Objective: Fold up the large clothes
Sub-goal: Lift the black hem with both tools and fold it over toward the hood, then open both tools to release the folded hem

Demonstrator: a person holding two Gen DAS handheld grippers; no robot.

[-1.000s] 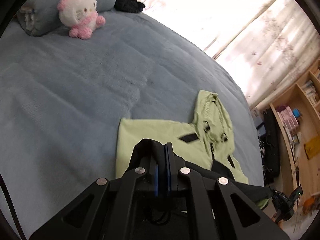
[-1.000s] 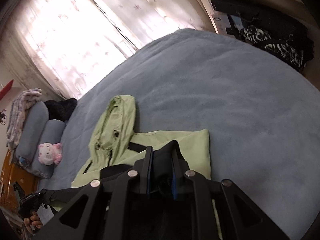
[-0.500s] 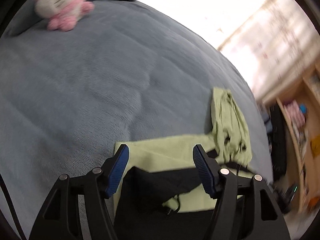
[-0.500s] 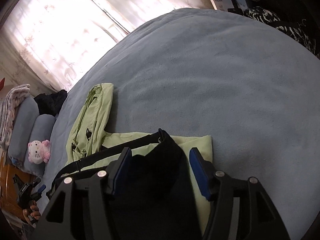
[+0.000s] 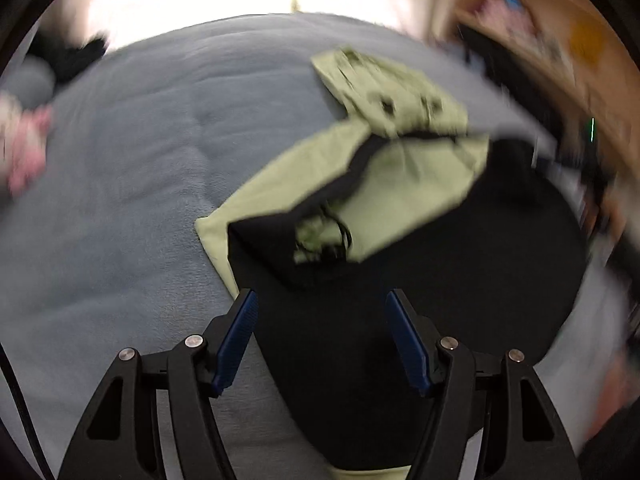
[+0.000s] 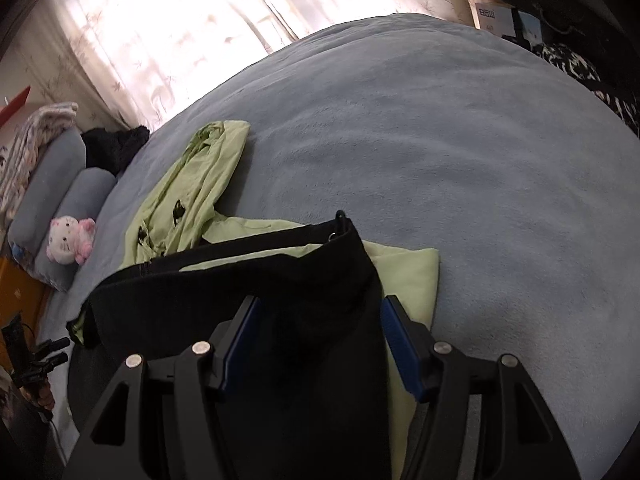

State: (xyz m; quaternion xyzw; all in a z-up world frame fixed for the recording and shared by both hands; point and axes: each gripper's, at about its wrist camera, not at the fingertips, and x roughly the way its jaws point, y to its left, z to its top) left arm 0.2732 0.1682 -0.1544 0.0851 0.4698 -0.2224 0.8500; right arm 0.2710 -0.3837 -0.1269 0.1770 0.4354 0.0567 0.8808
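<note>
A blue-grey bed (image 6: 460, 128) filled both views, and on it lay the green jacket (image 6: 200, 184) with its black lower half (image 6: 304, 320) doubled up over the green, hood toward the pillows. The fold looked freshly laid. Both grippers had just been opening: the left gripper (image 5: 322, 320) and the right gripper (image 6: 320, 320) each stood wide apart over the black cloth, pads clear of it, holding nothing. To finish the step well, both should probably lift straight off so the cloth did not drag, then square the black hem with the green edge. Only the sharp right wrist view showed the plush cat (image 6: 70, 238) clearly; the blurred left one alone showed the drawcord (image 5: 336, 236) on the fold.
</note>
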